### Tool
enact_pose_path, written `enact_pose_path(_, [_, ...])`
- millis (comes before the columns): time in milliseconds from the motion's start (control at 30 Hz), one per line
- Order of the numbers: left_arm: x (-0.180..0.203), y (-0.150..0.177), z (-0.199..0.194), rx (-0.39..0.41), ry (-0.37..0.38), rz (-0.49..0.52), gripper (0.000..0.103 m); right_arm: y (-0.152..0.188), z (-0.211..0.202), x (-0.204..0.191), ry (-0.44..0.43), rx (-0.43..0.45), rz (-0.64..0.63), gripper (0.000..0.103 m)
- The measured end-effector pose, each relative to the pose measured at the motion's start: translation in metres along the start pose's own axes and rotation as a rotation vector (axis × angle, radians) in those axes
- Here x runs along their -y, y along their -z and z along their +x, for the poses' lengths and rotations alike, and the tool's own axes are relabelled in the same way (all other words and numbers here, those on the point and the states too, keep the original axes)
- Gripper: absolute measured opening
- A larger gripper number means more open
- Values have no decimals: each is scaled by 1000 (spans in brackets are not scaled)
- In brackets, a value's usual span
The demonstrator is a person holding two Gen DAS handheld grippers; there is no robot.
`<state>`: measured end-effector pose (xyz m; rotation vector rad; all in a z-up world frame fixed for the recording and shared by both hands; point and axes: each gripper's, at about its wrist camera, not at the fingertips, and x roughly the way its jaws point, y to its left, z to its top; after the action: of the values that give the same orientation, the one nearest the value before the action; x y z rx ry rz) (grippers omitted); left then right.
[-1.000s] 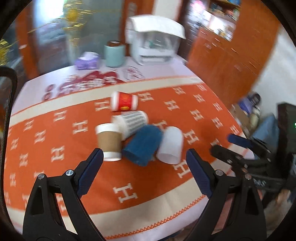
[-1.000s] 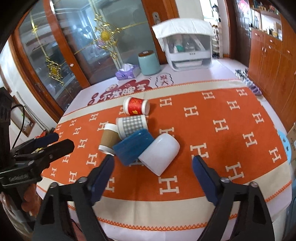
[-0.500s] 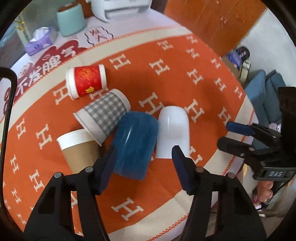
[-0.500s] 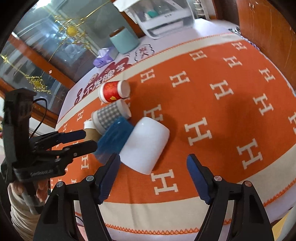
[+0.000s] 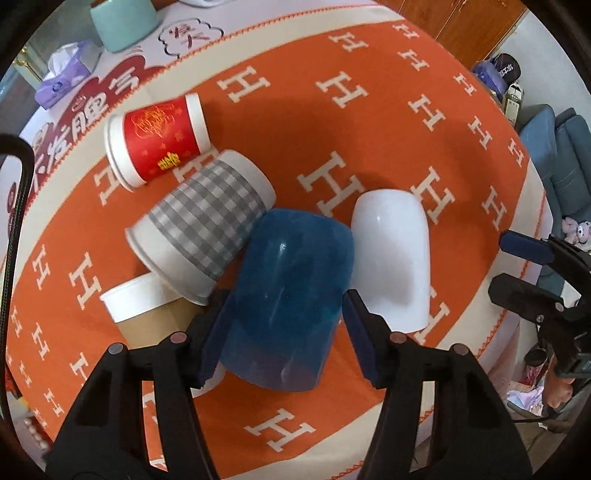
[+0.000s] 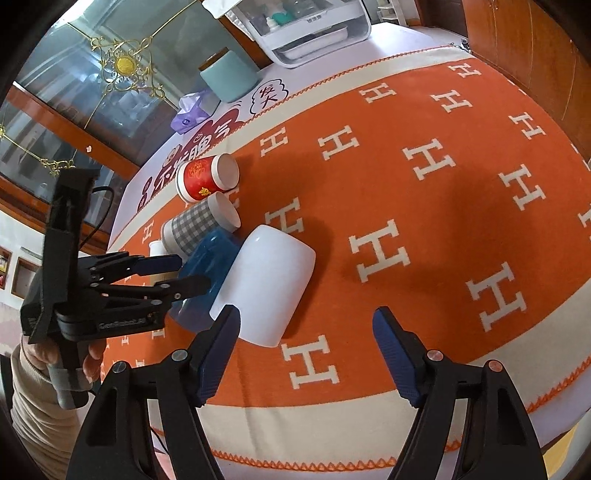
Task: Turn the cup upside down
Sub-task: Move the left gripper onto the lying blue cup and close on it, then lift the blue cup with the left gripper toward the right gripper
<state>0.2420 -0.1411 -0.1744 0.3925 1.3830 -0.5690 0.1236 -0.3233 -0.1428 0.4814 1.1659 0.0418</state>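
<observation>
Table (image 6: pixel 461 413) — covered by an orange cloth with white H marks and a cream border; it filled most of both views.

White lidded appliance (image 6: pixel 314 33) — stood at the far edge, at 12 o'clock in the right wrist view.

Teal canister (image 6: pixel 229 75) — stood at 11 o'clock of that view, with a purple tissue pack (image 6: pixel 190 112) just beside it.

Left gripper (image 5: pixel 284 328) — jaws parted, one on each side of the blue cup's lower half; whether the pads (image 5: pixel 360 338) pressed the wall could not be told.

Right gripper (image 6: pixel 306 350) — jaws spread wide with nothing between them, held near the white cup's open end.

Blue cup (image 5: pixel 291 299) — lay on its side at the centre of the left wrist view, mouth toward 6 o'clock, touching the white cup at 3 o'clock and the grey checked cup at 10 o'clock.

White cup (image 5: pixel 391 258) — on its side, rounded base toward 12 o'clock.

Grey checked cup (image 5: pixel 203 221) — on its side, overlapping the brown cup.

Brown cup (image 5: pixel 147 310) — at 8 o'clock, partly hidden behind the left jaw.

Red cup (image 5: pixel 157 142) — on its side at 11 o'clock, next to the checked cup.
</observation>
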Motion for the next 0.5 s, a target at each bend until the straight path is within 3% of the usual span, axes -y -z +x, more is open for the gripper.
enact_pose_path(300, [4, -7, 16, -27, -4, 9, 70, 3, 14, 0, -1, -22, 5, 76])
enact_pose_path(500, [2, -8, 25, -34, 0, -1, 71, 2, 20, 0, 4, -24, 7, 76])
